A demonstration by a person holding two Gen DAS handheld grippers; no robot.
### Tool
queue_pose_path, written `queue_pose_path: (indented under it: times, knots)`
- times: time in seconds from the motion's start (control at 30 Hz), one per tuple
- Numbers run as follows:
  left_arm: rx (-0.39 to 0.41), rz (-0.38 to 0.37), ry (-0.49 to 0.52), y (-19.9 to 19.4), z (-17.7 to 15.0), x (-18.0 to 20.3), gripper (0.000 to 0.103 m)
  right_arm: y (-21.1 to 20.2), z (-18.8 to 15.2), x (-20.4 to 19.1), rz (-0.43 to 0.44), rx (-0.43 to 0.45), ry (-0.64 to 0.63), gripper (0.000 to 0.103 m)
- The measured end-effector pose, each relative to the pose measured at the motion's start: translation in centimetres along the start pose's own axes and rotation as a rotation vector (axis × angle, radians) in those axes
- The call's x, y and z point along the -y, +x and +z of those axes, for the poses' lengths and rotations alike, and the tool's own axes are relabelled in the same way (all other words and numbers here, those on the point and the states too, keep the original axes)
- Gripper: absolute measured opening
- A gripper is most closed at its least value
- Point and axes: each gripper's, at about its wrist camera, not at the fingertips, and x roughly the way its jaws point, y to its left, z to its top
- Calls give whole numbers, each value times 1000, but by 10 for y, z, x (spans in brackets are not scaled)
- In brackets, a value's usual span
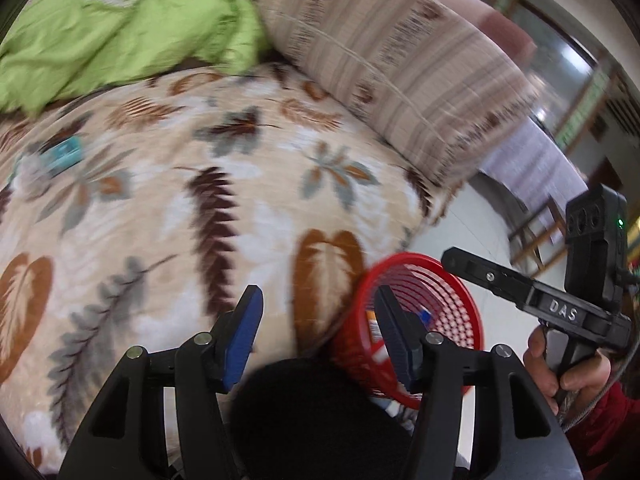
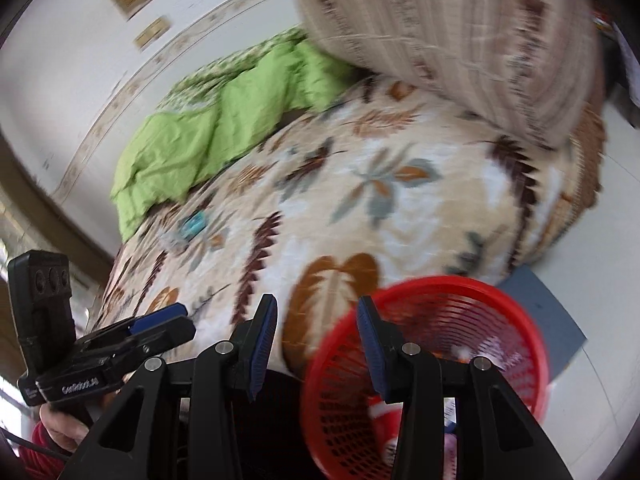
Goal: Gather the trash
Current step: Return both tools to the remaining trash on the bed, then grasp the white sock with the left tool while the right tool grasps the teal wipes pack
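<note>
Both claws hang open and empty over the bed: the left claw [image 1: 318, 334] shows its blue pads spread wide with nothing between them, and the right claw [image 2: 316, 340] is parted the same way. Going from the left of the left wrist view, a crumpled green quilt [image 1: 120, 36] is bunched along the far side of the bed, and below it, on the leaf-patterned blanket [image 1: 224, 168], lies a small teal wrapper [image 1: 64, 154] with a pale crumpled scrap [image 1: 30, 170] just beside it; blur hides what either one is exactly. These look like the trash to be gathered next. Further right a striped pillow [image 1: 400, 64] leans across the head of the bed, and at the bed's near edge stands a red mesh basket [image 1: 448, 280], already holding a few bits of litter. At the far right the person's right hand [image 1: 568, 368] grips the other tool's handle. The wrapper is probably thin, light and crinkly, so it should crush easily and may slip on the plush blanket; a pinch across its middle, pressing slightly into the soft bedding, seems the safest hold. The scrap would likely compress to almost nothing, so the pads need to close fully on it.
</note>
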Motion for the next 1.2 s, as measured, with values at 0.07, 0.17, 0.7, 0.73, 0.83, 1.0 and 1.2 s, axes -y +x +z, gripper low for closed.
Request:
queue_pose_path:
  times: [0.07,0.17,0.7,0.73,0.83,1.0,1.2]
  knots:
    - [21,33,-48,-8,1,-24,57,13,4,-17,13,-16,-44,44]
    - [47,74,-129,-19,3,-60,58,34,12,-41,37,-42,-85,44]
    - [174,421,-513,-25,81,-278,71,128,42,-121,129,-121,-211,47]
    - [168,425,-523,-20,85,-286,71,133,44,-124,131,-124,-217,47]
    - [144,468,-546,6,102,-313,71,147,50,-129,137,-136,-228,48]
    - [106,501,-570,32,109,-342,33,171,63,-135,147,-158,-241,48]
    - [203,549,-520,-7,87,-324,23,206,89,-157,190,-176,-277,51]
